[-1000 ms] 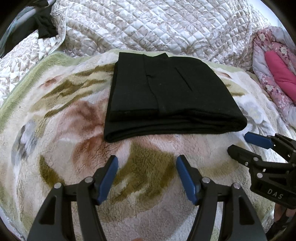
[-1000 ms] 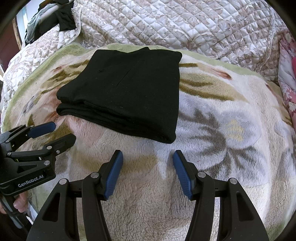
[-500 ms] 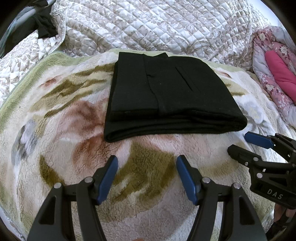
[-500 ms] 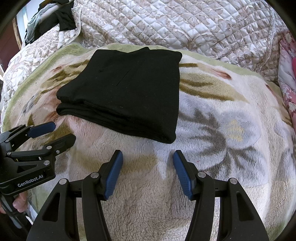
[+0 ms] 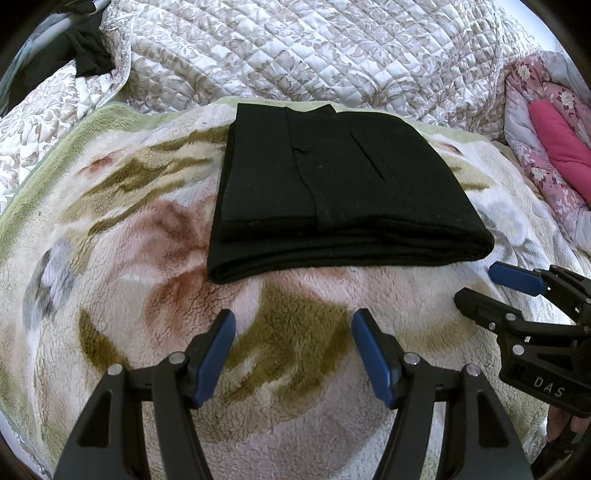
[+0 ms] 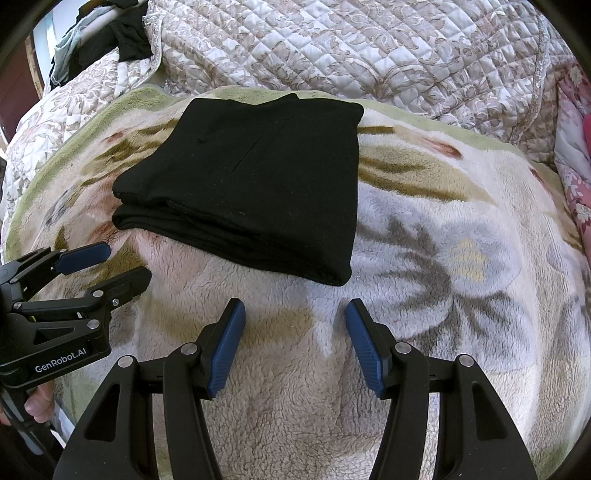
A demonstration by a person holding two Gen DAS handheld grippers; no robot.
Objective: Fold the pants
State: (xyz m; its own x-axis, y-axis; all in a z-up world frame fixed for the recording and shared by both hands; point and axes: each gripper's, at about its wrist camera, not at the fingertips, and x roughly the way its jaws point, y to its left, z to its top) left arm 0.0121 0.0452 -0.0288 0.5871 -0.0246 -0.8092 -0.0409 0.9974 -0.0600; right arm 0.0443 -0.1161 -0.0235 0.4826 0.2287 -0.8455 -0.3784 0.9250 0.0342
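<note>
The black pants (image 5: 332, 188) lie folded into a flat rectangle on the fleece blanket (image 5: 147, 295); they also show in the right wrist view (image 6: 255, 184). My left gripper (image 5: 291, 350) is open and empty, held just short of the fold's near edge. My right gripper (image 6: 295, 339) is open and empty, near the fold's front right corner. Each gripper shows in the other's view: the right one (image 5: 480, 284) at the right edge, the left one (image 6: 122, 266) at the left edge. Neither touches the pants.
A quilted bedspread (image 5: 314, 51) rises behind the blanket. A pink floral quilt (image 5: 546, 155) lies at the right. Dark clothes (image 6: 122, 33) are piled at the back left. The flowered fleece blanket (image 6: 443, 258) spreads wide to the right of the pants.
</note>
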